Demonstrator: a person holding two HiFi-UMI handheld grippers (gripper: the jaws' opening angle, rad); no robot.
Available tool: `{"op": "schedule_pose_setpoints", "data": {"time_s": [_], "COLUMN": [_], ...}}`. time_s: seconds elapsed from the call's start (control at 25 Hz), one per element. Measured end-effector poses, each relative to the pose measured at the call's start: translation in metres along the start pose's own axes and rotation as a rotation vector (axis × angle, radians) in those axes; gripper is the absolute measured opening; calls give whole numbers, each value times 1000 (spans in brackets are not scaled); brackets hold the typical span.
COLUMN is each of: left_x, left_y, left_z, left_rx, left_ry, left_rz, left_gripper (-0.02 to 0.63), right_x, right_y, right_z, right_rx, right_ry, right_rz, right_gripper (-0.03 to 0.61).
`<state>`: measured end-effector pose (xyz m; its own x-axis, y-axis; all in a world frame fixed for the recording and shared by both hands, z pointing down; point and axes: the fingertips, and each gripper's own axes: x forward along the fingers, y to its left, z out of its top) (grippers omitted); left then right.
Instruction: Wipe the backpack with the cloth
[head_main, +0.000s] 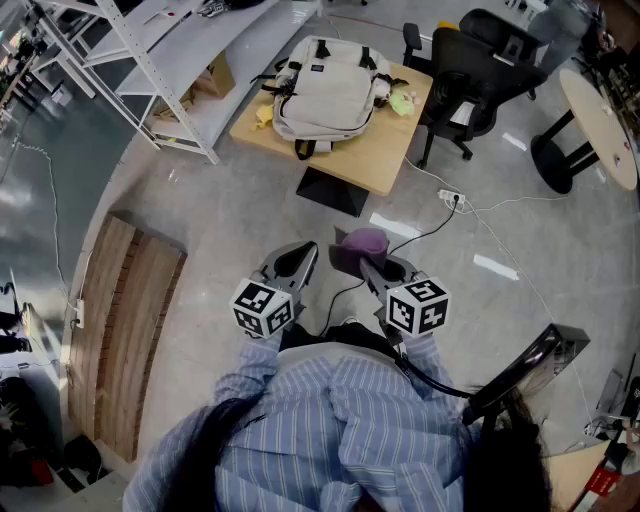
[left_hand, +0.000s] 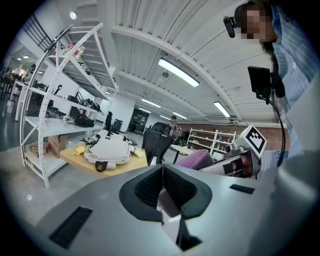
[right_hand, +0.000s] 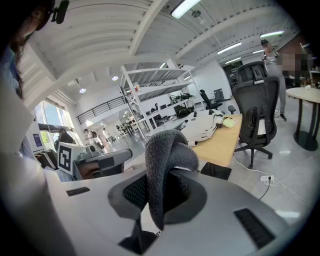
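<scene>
In the head view we saw the left claw (head_main: 300, 258) and the right claw (head_main: 368, 265) held level and side by side just ahead of our striped sleeves (head_main: 330, 410), both above the floor and aimed forward. That view alone showed the pale backpack (head_main: 325, 95) lying flat on the wooden desk (head_main: 375, 155), well ahead of both claws and apart from them, with a black office chair (head_main: 470, 75) further to the right. It did not settle how the jaws stood; the gripper views did. The left gripper view showed the left claw's pads pressed together with nothing between them. The right gripper view showed the right claw clamped on the grey fuzzy cloth (right_hand: 167, 150), which bunched up above the jaws, one end hanging down between them.
</scene>
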<state>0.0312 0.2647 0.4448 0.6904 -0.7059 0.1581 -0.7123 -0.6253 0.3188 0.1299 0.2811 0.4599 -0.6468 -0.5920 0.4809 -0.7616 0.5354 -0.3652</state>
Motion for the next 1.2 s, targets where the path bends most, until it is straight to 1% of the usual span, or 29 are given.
{"op": "schedule_pose_setpoints", "data": {"time_s": [0.2, 0.44, 0.64, 0.88, 1.2], "left_x": [-3, -5, 1, 7, 12], "left_y": [0, -5, -15, -23, -37], "left_z": [7, 2, -2, -7, -21], "left_rx": [15, -10, -11, -28, -28], "left_ry": [-11, -7, -2, 4, 47], "left_rz": [-7, -9, -17, -18, -35], "left_gripper": [6, 6, 6, 6, 6], "right_x": [0, -9, -17, -26, -30], "right_y": [9, 8, -1, -7, -26], "right_z": [8, 4, 2, -5, -21], "right_rx": [-13, -2, 9, -36, 35], "right_ry": [-20, -17, -30, -17, -10], "right_rz": [11, 8, 11, 3, -7], "right_gripper": [41, 41, 41, 41, 41]}}
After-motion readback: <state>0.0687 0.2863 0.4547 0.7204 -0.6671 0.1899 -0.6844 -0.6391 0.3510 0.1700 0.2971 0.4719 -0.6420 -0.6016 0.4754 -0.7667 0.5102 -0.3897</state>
